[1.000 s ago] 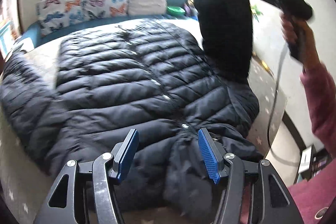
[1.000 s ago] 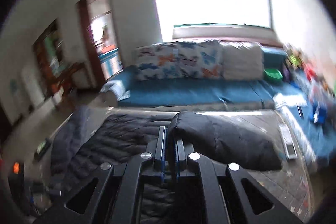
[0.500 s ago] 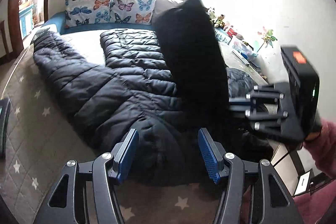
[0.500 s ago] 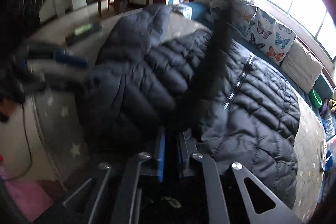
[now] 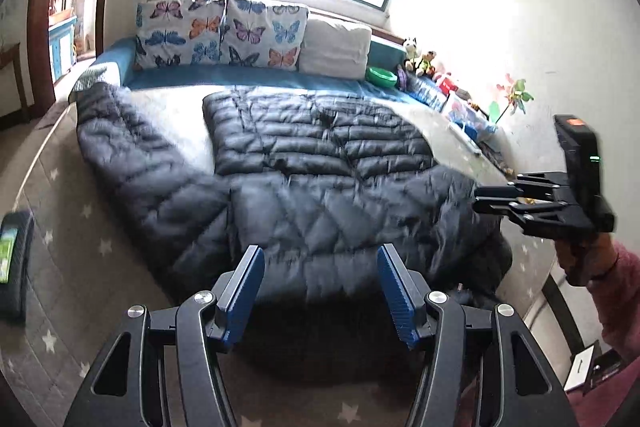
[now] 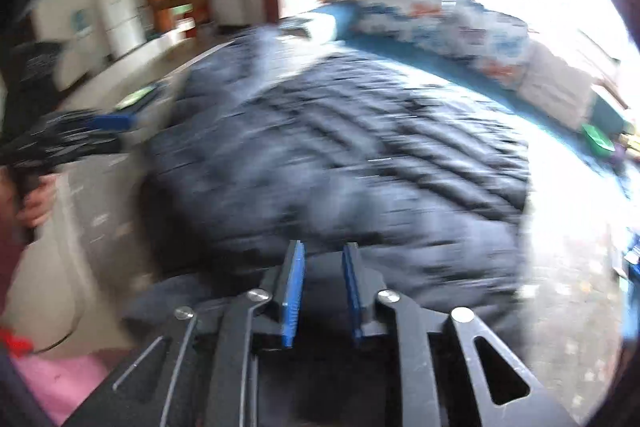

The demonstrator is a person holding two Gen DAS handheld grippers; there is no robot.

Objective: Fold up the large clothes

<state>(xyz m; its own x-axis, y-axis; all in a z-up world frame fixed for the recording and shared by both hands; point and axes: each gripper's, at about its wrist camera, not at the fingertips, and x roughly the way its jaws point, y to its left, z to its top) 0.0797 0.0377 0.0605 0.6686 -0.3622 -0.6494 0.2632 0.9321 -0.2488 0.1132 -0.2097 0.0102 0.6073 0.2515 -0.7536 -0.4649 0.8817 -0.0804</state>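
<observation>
Left wrist view: dark quilted puffer jacket (image 5: 320, 163) spread across grey star-patterned mat (image 5: 52, 227), one sleeve laid over its body; left gripper (image 5: 320, 291) gaping, empty, above the hem.

Right wrist view, blurred: right gripper (image 6: 322, 287) opening, nothing visibly pinched. Best to release fully, then smooth the fold flat.
</observation>
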